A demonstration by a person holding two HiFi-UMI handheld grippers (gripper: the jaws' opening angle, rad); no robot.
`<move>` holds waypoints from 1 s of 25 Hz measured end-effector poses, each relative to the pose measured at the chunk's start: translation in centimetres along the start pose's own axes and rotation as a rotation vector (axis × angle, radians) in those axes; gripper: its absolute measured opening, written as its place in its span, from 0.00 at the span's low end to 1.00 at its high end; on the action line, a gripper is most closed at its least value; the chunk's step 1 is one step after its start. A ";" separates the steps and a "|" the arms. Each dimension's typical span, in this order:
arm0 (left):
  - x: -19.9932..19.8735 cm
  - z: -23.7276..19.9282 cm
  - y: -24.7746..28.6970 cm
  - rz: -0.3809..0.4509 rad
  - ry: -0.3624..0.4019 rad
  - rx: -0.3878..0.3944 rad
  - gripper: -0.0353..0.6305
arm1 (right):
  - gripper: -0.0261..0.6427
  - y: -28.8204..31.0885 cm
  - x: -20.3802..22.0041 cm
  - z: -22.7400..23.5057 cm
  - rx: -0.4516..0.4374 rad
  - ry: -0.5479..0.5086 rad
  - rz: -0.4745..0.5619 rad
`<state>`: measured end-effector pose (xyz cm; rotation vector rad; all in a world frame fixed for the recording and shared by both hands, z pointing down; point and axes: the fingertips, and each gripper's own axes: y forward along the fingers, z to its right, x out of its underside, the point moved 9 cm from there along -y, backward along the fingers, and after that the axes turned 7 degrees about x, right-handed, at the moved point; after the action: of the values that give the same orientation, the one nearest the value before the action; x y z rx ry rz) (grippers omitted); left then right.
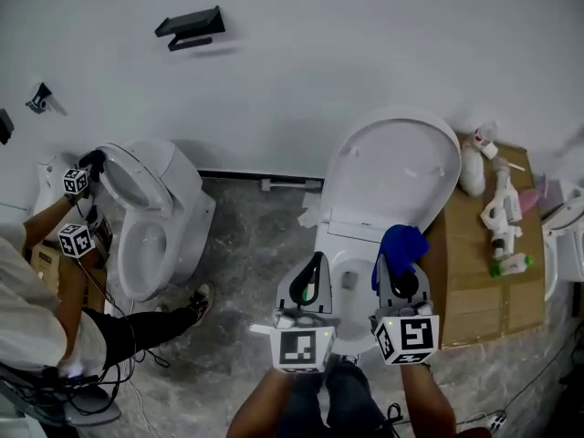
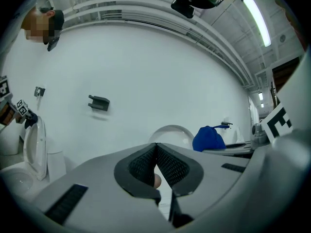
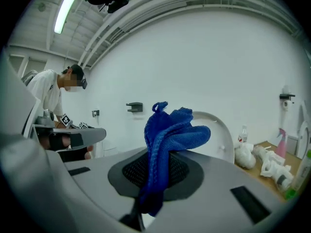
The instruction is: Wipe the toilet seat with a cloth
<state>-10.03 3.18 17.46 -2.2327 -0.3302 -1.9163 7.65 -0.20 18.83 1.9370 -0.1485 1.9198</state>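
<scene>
Nearest, grips blue cloth (image 1: 402, 245) tight in right gripper (image 1: 399, 267), just above toilet seat (image 1: 351, 245). Holds left gripper (image 1: 313, 279) pinched together and empty, over seat's left side. Lower cloth flat onto seat, wipe round the ring, avoid dipping into bowl (image 1: 352, 286). Shows seat only in head view. Shows pads (image 3: 132, 171) biting the cloth fold only in right gripper view.

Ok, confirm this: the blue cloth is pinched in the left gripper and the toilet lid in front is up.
Wrong gripper. The blue knitted cloth is pinched in the right gripper, as the right gripper view shows; the left gripper is shut and empty. The white toilet lid in front is up.
</scene>
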 end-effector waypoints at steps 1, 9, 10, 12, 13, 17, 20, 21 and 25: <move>-1.0 0.3 -0.1 0.007 0.007 0.004 0.08 | 0.12 -0.7 -1.0 -0.1 -0.001 -0.003 0.013; -6.3 2.0 -2.3 0.034 0.053 0.017 0.08 | 0.12 -5.0 -6.5 -1.2 -0.015 -0.020 0.097; -6.7 2.1 -2.6 0.042 0.058 0.021 0.08 | 0.12 -5.5 -6.8 -1.3 -0.012 -0.018 0.104; -7.1 2.5 -3.5 0.037 0.067 0.025 0.08 | 0.12 -6.3 -7.3 -1.5 -0.005 -0.009 0.114; -7.3 2.6 -3.8 0.029 0.070 0.025 0.08 | 0.12 -6.6 -7.6 -1.6 -0.002 -0.007 0.120; -8.0 2.8 -4.5 0.017 0.065 0.021 0.08 | 0.12 -7.1 -9.1 -2.0 -0.003 -0.021 0.140; -8.8 3.0 -5.0 0.034 0.071 0.021 0.08 | 0.12 -7.4 -10.0 -2.5 -0.007 -0.037 0.156; -9.0 3.1 -5.1 0.038 0.077 0.022 0.08 | 0.12 -7.5 -10.2 -2.5 -0.005 -0.037 0.161; -10.4 3.5 -5.2 0.060 0.089 0.024 0.08 | 0.12 -8.0 -11.2 -2.5 0.002 -0.032 0.179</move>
<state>-9.64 8.65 6.65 -2.1103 -0.2683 -1.9623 7.65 5.65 6.16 2.0164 -0.3401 2.0005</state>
